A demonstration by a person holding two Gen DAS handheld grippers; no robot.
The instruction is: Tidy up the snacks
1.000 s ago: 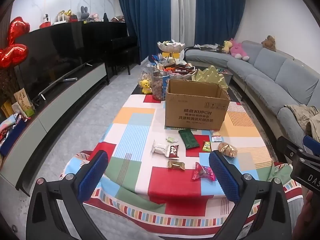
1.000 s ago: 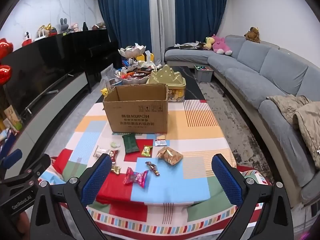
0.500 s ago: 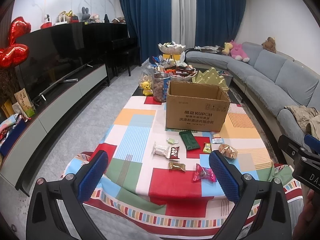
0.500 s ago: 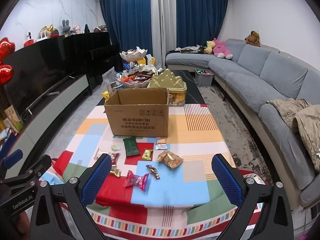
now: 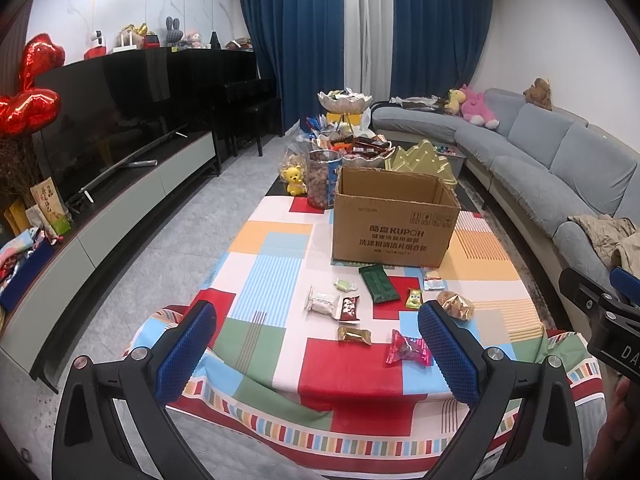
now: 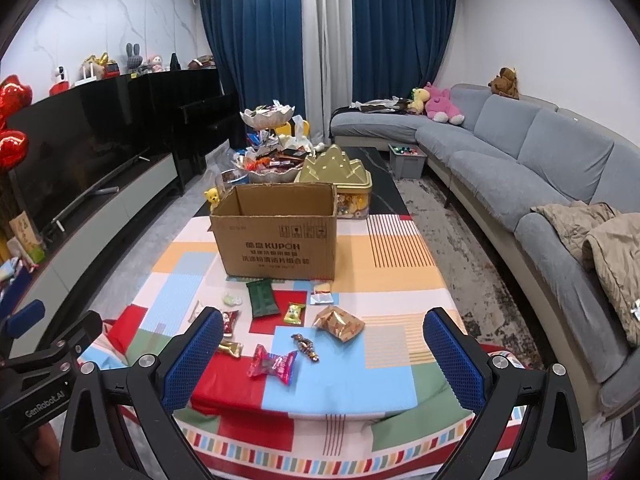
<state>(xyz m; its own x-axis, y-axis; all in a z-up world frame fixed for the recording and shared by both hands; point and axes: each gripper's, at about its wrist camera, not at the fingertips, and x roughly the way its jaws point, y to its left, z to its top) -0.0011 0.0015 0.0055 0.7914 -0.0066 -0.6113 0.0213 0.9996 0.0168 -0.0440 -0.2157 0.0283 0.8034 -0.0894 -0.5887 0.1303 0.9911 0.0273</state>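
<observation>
Both the left tool (image 5: 316,342) and the right tool (image 6: 322,350) are held spread and empty short of the desk (image 6: 384,256), on whose near half wrapped snacks, among them a pink candy (image 6: 273,365), are scattered, the open cardboard box (image 6: 276,230) standing at 12 o'clock beyond them.

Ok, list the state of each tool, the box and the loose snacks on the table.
Left tool: open, empty.
Right tool: open, empty.
Cardboard box: upright, top open.
Pink candy: wrapped, lying on the tablecloth.
Green packet: flat, just before the box.
</observation>
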